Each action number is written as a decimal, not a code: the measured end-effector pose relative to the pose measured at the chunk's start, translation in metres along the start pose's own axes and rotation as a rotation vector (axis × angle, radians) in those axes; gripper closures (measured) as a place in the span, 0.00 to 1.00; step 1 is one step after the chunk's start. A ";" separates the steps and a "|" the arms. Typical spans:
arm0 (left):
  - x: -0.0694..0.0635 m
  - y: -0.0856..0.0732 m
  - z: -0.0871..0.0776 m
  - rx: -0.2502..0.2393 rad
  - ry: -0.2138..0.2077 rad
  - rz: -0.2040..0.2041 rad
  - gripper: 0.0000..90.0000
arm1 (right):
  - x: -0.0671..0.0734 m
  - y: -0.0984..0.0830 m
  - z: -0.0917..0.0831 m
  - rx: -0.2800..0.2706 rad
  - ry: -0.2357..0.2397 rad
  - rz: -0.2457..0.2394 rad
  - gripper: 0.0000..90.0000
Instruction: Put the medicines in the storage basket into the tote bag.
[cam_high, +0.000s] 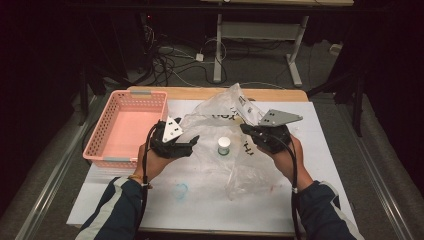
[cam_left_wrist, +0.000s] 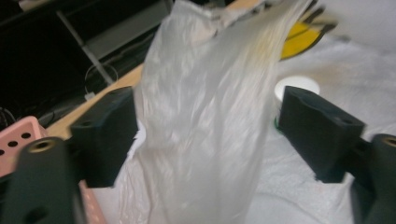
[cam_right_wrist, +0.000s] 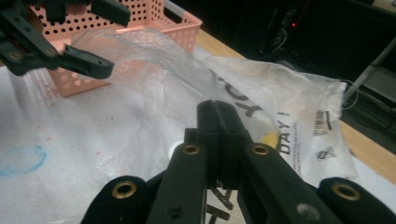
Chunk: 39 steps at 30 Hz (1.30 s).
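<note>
Dark floor with tangled cables and a desk frame is seen behind the table (cam_high: 300, 95), which is covered by a white sheet marked with a faint blue ring. At its left edge a pink basket (cam_high: 127, 125) is parked. Across the middle a clear plastic bag (cam_high: 225, 117) is spread and bunched up, with a small white-capped jar (cam_high: 224, 145) seen through it.

On the left gripper (cam_high: 192, 141) the jaws are spread wide, and a raised fold of the bag (cam_left_wrist: 205, 116) is hung between them; the film is brushed by the left pad at most, the right pad is kept apart, so nothing is pinched. The jar is seen just past the right pad.

On the right gripper (cam_high: 246, 129) the jaws are pressed fully together, and whether the bag's edge is clamped can't be told.
</note>
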<state>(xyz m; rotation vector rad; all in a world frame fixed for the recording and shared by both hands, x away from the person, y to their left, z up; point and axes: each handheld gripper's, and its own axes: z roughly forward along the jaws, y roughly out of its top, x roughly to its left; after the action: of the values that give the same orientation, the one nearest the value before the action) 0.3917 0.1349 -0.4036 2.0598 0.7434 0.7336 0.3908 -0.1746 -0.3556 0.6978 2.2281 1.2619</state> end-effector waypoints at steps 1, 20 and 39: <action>0.000 -0.001 0.003 0.015 -0.002 -0.003 0.28 | -0.002 0.000 -0.003 -0.007 -0.004 0.001 1.00; -0.008 -0.008 -0.005 0.041 -0.095 0.015 0.96 | -0.008 -0.009 -0.011 -0.021 -0.019 0.021 0.91; -0.014 -0.014 -0.002 0.057 -0.092 0.040 0.96 | 0.047 -0.059 -0.056 -0.021 0.106 -0.069 0.28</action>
<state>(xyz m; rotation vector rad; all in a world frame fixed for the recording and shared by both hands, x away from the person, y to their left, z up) 0.3774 0.1329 -0.4174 2.1505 0.6803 0.6411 0.3088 -0.2054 -0.3890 0.5526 2.2997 1.3133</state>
